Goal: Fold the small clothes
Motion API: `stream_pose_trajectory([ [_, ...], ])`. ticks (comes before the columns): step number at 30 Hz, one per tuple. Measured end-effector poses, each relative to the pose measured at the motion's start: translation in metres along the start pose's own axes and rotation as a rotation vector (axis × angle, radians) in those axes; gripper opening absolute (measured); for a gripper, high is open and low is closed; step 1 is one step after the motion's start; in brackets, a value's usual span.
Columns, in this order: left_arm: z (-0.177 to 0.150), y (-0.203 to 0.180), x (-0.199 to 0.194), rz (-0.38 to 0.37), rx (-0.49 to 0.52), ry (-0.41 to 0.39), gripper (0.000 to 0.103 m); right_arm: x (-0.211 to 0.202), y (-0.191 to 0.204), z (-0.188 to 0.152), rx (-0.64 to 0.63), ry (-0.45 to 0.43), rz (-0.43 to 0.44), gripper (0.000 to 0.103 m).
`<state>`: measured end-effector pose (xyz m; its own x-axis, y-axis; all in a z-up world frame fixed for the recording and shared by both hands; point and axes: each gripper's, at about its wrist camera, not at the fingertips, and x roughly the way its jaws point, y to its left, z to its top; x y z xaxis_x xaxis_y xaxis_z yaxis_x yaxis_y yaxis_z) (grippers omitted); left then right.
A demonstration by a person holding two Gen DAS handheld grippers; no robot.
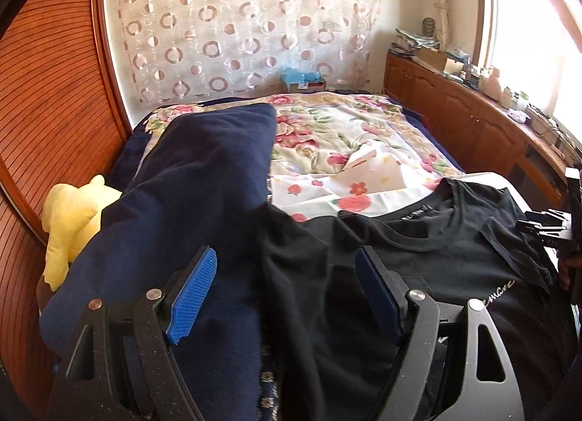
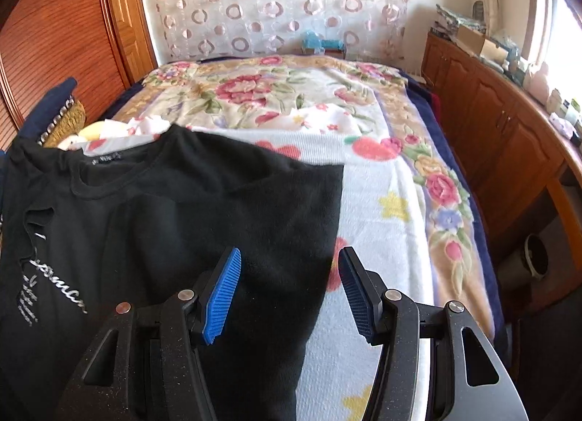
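Two grippers over the bed (image 2: pixel 367 173), both angled down. Black tee (image 2: pixel 174 210) lies flat beneath and ahead of them, collar at the far end, hem cut off by the frame; chest print only partly readable. Navy cloth (image 1: pixel 189 181) left of the left gripper (image 1: pixel 285 297) hides that bed edge. Left jaws wide apart, nothing gripped. Right gripper (image 2: pixel 289 293) released too, straddling the tee's right edge.

A: Black shirt (image 2: pixel 163 224) cut off at left and bottom frame edges; its silver lettering (image 2: pixel 54 297) only partly legible.

B: Neck label (image 1: pixel 416 213) too small to read. Counter (image 1: pixel 509 119) clutter, right side, indistinct.
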<state>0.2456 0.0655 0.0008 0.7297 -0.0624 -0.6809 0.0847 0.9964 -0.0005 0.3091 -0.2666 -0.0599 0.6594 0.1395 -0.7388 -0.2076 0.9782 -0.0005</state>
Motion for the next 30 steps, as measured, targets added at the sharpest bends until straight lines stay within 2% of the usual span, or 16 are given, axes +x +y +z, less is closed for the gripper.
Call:
stream_pose_trajectory([
  [9, 0.006, 0.006, 0.012, -0.003, -0.005, 0.009, 0.079, 0.002, 0.005, 0.006, -0.021, 0.0, -0.004, 0.067],
  [10, 0.007, 0.006, 0.012, -0.017, -0.006, -0.002, 0.077, 0.002, 0.004, 0.006, -0.02, 0.0, 0.001, 0.068],
  [14, 0.011, 0.002, 0.016, -0.046, 0.003, -0.008, 0.054, 0.001, 0.003, 0.005, -0.025, 0.001, 0.003, 0.069],
  [17, 0.014, -0.002, 0.019, -0.043, 0.025, -0.008, 0.046, 0.001, 0.003, 0.005, -0.025, 0.001, 0.003, 0.07],
  [25, 0.013, 0.006, 0.025, -0.047, 0.005, 0.012, 0.045, 0.004, 0.002, 0.009, -0.036, 0.013, 0.008, 0.07],
  [30, 0.012, 0.007, 0.024, -0.042, 0.003, 0.018, 0.045, 0.01, -0.003, 0.023, -0.037, 0.024, 0.02, 0.064],
])
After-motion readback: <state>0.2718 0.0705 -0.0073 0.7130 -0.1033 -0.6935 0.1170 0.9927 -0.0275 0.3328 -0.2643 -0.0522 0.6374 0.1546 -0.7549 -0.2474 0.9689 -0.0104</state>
